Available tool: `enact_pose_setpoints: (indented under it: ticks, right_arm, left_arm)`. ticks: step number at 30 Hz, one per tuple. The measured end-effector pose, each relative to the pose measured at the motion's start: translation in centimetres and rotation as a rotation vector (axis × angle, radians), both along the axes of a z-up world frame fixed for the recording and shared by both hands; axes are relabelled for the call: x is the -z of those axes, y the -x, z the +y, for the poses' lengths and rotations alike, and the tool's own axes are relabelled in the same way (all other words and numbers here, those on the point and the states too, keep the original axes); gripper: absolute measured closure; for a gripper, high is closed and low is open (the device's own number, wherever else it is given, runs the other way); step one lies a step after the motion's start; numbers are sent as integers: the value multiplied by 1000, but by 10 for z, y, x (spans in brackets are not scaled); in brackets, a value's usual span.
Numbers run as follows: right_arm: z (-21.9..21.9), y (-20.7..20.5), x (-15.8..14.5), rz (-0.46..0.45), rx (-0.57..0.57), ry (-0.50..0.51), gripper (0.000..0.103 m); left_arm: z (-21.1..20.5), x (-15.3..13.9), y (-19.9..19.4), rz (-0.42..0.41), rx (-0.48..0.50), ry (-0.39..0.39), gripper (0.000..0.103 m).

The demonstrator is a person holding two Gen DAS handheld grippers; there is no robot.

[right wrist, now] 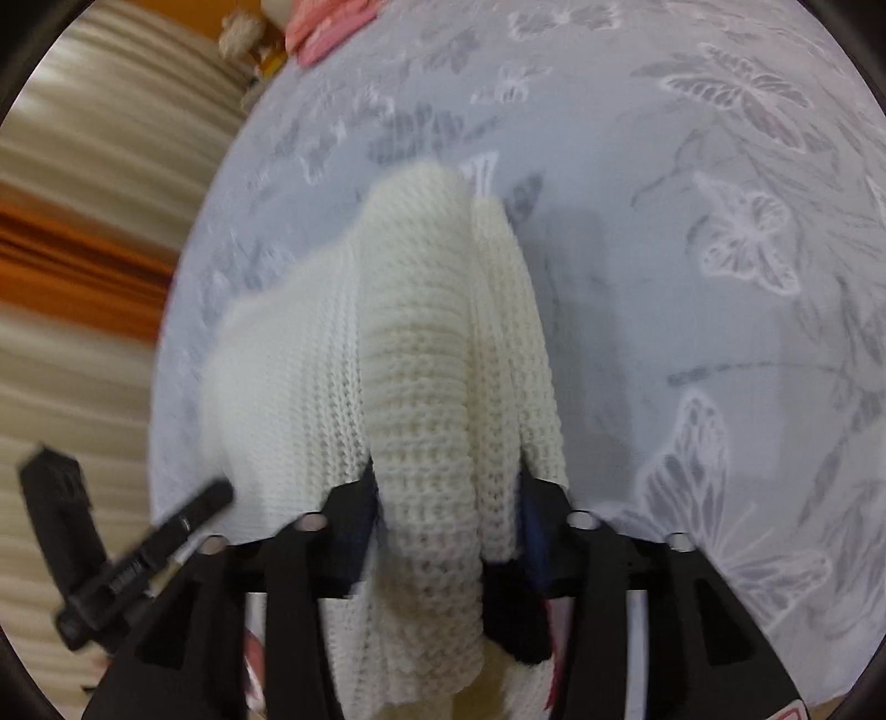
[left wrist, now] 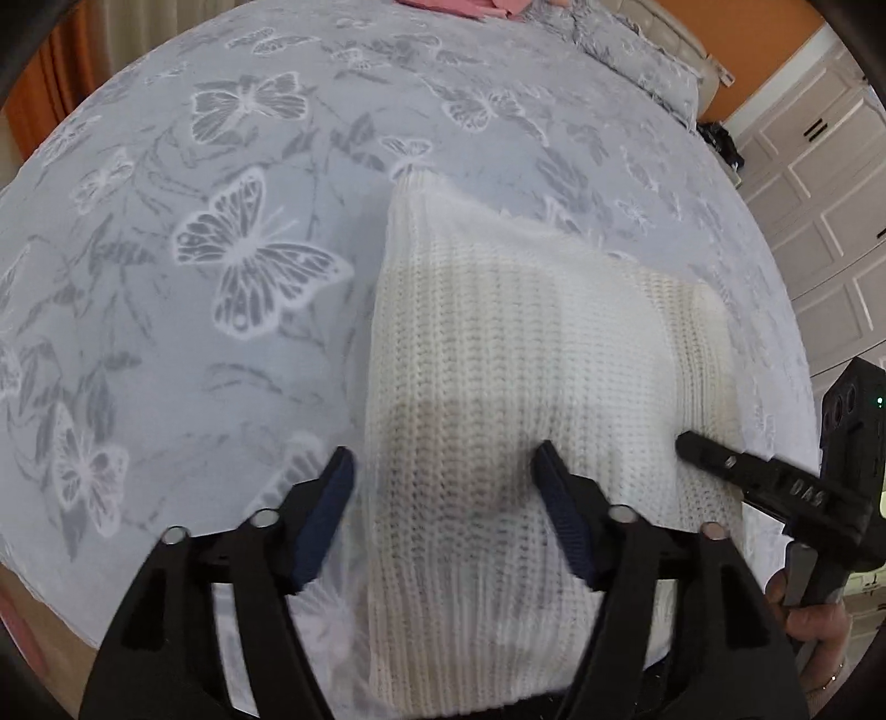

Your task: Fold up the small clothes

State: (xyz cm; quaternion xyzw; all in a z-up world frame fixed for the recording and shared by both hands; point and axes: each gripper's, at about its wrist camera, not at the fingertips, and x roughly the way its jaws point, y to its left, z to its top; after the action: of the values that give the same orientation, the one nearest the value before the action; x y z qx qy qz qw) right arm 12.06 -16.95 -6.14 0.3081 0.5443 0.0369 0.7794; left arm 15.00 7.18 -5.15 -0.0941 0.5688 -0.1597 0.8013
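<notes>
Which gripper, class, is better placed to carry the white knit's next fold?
Probably the right gripper: its jaws are pinched on a bunched edge of the white knit. The left gripper hangs open above it, gripping nothing.

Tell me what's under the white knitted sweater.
The white knitted sweater lies on the butterfly-print bedspread, which shows all around it. Whatever else might sit beneath the knit is covered.

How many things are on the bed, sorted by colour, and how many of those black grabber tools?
White: 1, the sweater
Pink: 1, a cloth at the far edge
Black: 2, left gripper and right gripper
Total: 4
</notes>
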Motion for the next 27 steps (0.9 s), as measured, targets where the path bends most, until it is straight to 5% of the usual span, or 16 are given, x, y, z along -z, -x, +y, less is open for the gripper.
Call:
enact_pose_setpoints:
  ticks: [1,2,6,7,8,10,12,17,22,24,27]
  right_arm:
    - [-2,0,-3,-12,5,1,27]
    - [-4,-4,-2,-15,0,5,22]
    - [-7,-24,30,86,6,-82,21]
    - [-7,-22,35,90,12,-101,31]
    - [-6,-23,33,67,11,-107,55]
    - [-5,-20,17,21,1,-128,65]
    - [-3,-13,-10,-61,-18,-98,67]
    - [-13,0,-58,-181,-2,4,64]
    - [-41,-26,0,70,43,65,56]
    - [-49,-7,-15,-12,85,11,56]
    - [-38,35,-56,-150,49,52,56]
  left_arm:
    - [5,0,2,1,-9,10,15]
    - [10,2,3,7,-27,37,12]
    - [21,34,-13,155,-99,171,11]
    - [26,48,-17,215,-130,250,13]
    - [28,54,-18,241,-147,298,24]
    - [28,49,-20,242,-150,363,41]
    - [21,29,-21,190,-111,340,48]
    - [-4,-16,-29,58,-12,346,46]
    - [-24,9,-48,58,-43,76,38]
    - [-13,6,-38,59,-56,124,38]
    - [-5,-11,-15,-8,-55,70,37]
